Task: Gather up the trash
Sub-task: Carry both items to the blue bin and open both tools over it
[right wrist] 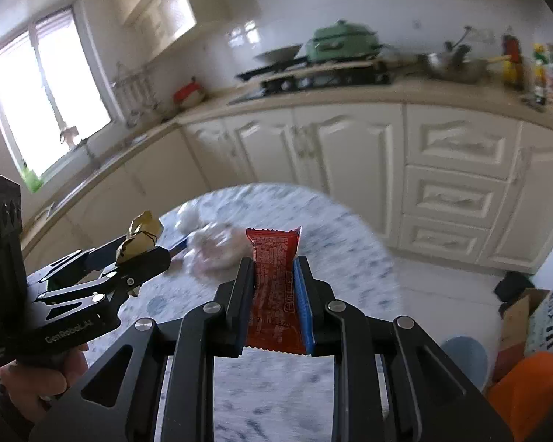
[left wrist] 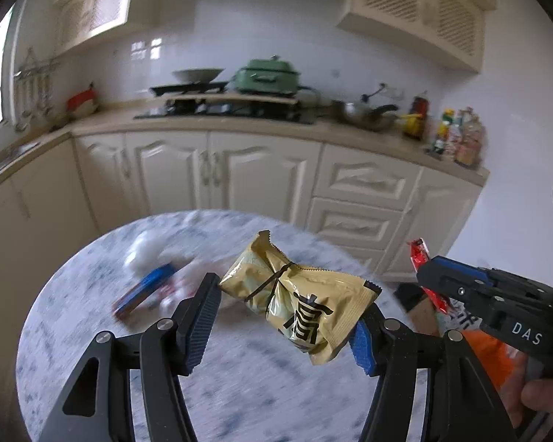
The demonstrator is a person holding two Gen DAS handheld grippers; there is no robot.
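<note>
My left gripper [left wrist: 287, 316] is shut on a crumpled gold snack packet [left wrist: 302, 302] tied with a dark band, held above the round marble table [left wrist: 239, 386]. My right gripper [right wrist: 272, 291] is shut on a flat red wrapper [right wrist: 274, 287], also above the table. In the left wrist view the right gripper [left wrist: 429, 280] shows at the right with the red wrapper [left wrist: 418, 252] sticking out. In the right wrist view the left gripper [right wrist: 140, 258] shows at the left with the gold packet [right wrist: 140, 237]. A blue wrapper [left wrist: 145, 289] and white crumpled tissue [left wrist: 143, 254] lie on the table.
Cream kitchen cabinets [left wrist: 221, 173] and a counter with a stove, a green pot [left wrist: 267, 77] and bottles [left wrist: 457, 136] stand behind the table. An orange bin [right wrist: 527, 386], a cardboard box [right wrist: 520, 316] and a blue stool [right wrist: 464, 353] sit on the floor at the right.
</note>
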